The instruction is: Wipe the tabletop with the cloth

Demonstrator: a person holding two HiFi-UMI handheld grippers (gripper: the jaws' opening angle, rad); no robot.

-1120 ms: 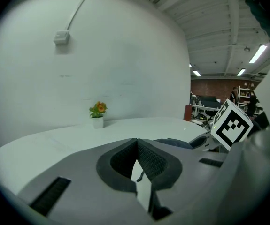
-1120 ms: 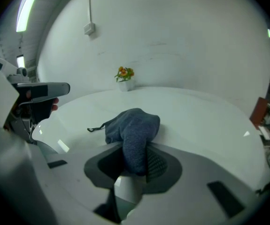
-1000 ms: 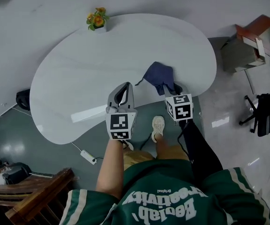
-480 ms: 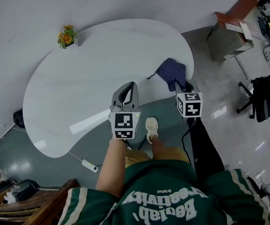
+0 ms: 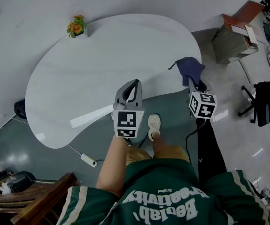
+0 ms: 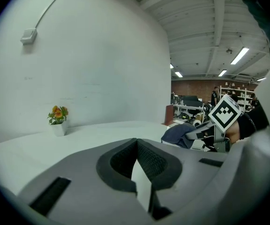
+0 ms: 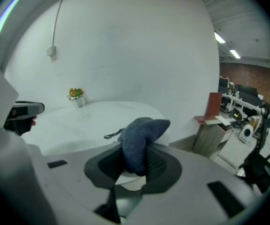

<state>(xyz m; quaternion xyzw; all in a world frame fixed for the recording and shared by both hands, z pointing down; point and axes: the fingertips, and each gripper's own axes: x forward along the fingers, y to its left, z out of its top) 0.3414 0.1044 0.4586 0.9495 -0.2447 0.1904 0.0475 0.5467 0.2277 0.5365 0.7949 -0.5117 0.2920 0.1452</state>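
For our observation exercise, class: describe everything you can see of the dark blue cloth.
The cloth is dark blue, soft and fuzzy-looking, bunched into a rounded lump. The right claw is shut on its lower part, and the bulk bulges above it. A thin dark loop trails from it toward the white table. In the head view it sits at the table's right edge; contact with the surface cannot be told.
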